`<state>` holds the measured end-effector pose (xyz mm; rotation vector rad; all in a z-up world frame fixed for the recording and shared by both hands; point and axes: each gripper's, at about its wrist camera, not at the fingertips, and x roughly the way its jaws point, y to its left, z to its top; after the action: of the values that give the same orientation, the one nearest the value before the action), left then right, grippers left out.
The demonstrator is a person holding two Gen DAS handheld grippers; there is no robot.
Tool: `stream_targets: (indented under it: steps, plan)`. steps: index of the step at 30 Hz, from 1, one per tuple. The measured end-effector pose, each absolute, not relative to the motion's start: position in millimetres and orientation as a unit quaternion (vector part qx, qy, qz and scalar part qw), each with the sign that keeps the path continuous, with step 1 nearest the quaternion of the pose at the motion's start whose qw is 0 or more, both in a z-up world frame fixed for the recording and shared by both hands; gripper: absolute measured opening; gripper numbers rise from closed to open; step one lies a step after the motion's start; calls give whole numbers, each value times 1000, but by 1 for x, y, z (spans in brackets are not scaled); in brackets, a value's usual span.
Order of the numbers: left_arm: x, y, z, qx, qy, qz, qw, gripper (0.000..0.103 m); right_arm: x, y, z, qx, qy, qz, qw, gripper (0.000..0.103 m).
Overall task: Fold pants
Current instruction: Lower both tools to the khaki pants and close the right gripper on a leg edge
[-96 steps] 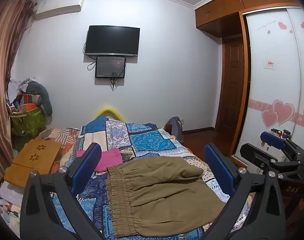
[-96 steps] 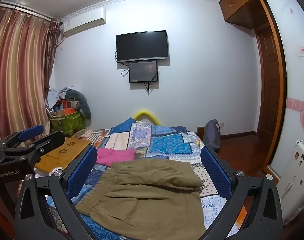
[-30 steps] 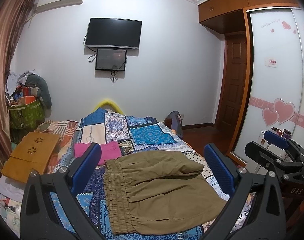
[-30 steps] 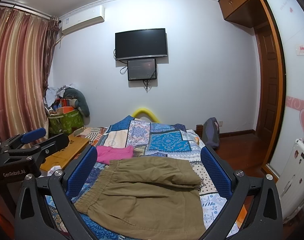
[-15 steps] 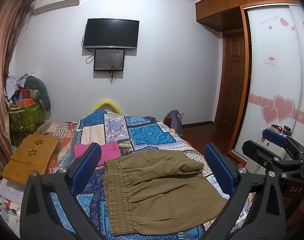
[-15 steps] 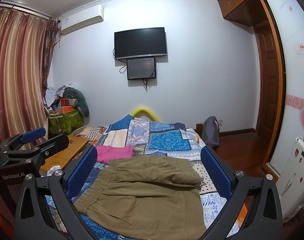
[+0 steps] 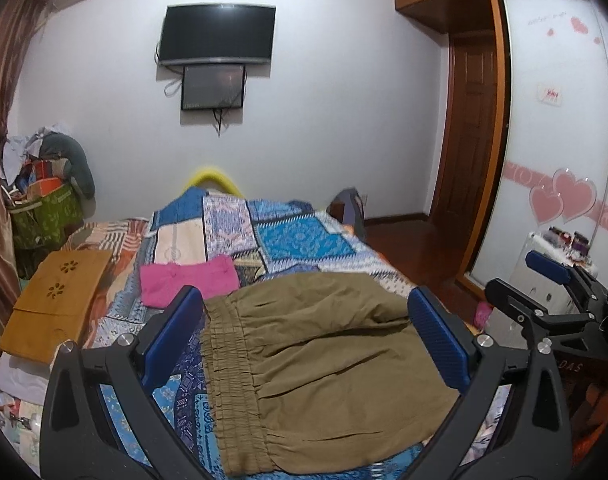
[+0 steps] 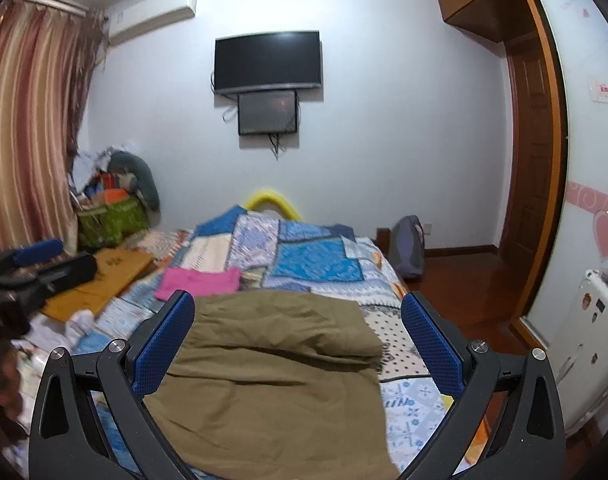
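Olive-brown pants (image 7: pixel 324 356) lie folded on the patchwork bed cover (image 7: pixel 299 240), their gathered waistband (image 7: pixel 227 364) along the left in the left wrist view. My left gripper (image 7: pixel 304 332) hangs open above them, blue pads wide apart, nothing between them. In the right wrist view the pants (image 8: pixel 271 376) fill the near bed with one layer folded over the top. My right gripper (image 8: pixel 297 340) is open over them and holds nothing. Each gripper shows in the other's view: the right gripper (image 7: pixel 560 304) at the right edge, the left gripper (image 8: pixel 31 268) at the left edge.
A pink garment (image 7: pixel 187 280) lies folded just beyond the pants. A wooden lap desk (image 7: pixel 59 292) rests on the bed's left side. A green basket of clutter (image 7: pixel 43 216) stands by the curtain. On the right are a wardrobe (image 7: pixel 552 160), a wooden door (image 7: pixel 468 132), a white appliance (image 8: pixel 584 344).
Both grippers have moved forward and lower toward the pants, which now look larger between the fingers. The right wrist view is blurred from motion. The pants have not shifted.
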<state>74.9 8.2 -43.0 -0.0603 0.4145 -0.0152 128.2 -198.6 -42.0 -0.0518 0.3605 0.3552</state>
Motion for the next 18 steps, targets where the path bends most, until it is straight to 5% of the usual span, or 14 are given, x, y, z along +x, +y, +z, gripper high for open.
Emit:
stream_targets:
  steps: [13,18]
  plan:
    - [196,74,-135,-10,358,27,933,102,212,-221,-124,-67,308,174,933,102]
    - [222,94,-176,-19,424,18,905,87,239,-233,-149,-41,356,198,912,96]
